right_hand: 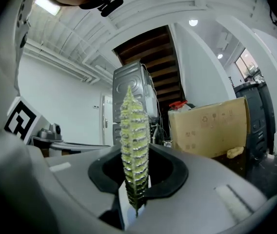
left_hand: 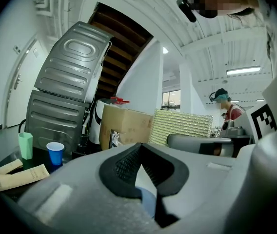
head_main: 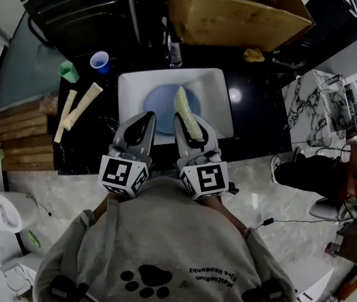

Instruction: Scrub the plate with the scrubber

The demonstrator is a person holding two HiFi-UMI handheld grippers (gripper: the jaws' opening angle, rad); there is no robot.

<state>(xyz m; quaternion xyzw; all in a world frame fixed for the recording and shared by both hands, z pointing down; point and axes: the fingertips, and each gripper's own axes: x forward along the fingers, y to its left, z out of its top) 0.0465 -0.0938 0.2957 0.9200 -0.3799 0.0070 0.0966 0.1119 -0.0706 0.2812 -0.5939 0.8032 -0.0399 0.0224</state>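
Scrubber (right_hand: 134,145) looks coarse and woven, pale green with glinting threads. Left gripper (left_hand: 141,146) is matt grey plastic, its pads (left_hand: 124,168) black, ribbed and rubbery. Blue plate (head_main: 163,102) is smooth, sitting in a glossy white basin (head_main: 219,106). Black counter (head_main: 260,124) shines, cardboard box (head_main: 241,17) is dull brown paper
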